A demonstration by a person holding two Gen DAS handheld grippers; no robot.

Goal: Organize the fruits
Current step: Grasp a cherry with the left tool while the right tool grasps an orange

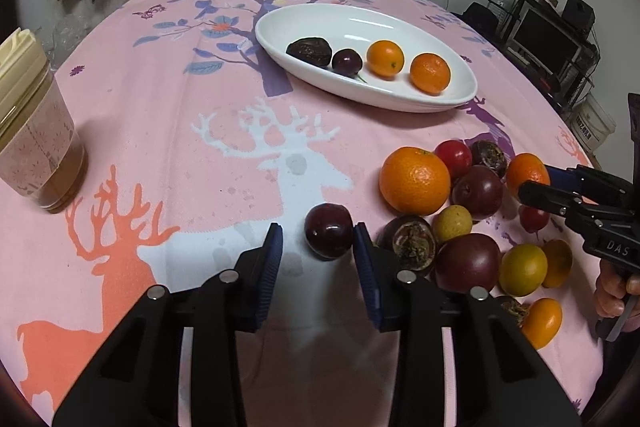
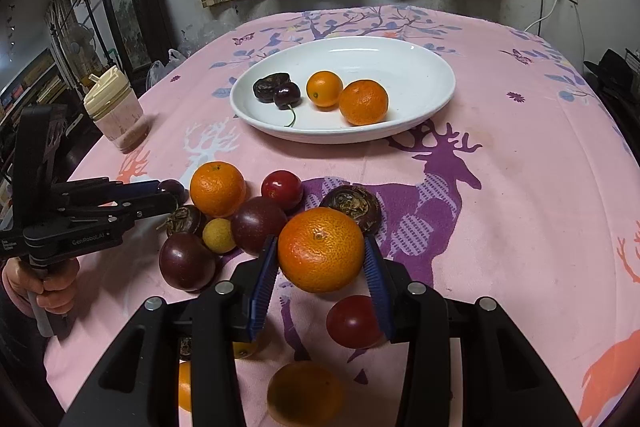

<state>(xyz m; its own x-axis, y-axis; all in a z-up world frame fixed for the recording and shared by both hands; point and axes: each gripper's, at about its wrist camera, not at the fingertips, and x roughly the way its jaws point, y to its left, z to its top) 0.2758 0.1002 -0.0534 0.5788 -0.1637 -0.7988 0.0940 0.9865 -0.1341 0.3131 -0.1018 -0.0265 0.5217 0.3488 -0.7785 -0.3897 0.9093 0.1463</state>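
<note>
A white oval plate holds a dark wrinkled fruit, a cherry, a kumquat and a tangerine. A pile of loose fruit lies on the pink cloth nearer me. My left gripper is open around a dark cherry; its right finger touches it, the left stands apart. It shows in the right wrist view. My right gripper is shut on a tangerine, both pads against its sides. In the left wrist view it holds that tangerine at the pile's right.
A lidded jar stands at the table's left. The pile includes a large orange, dark plums, a passion fruit, a red cherry tomato and kumquats. The table edge is at the right.
</note>
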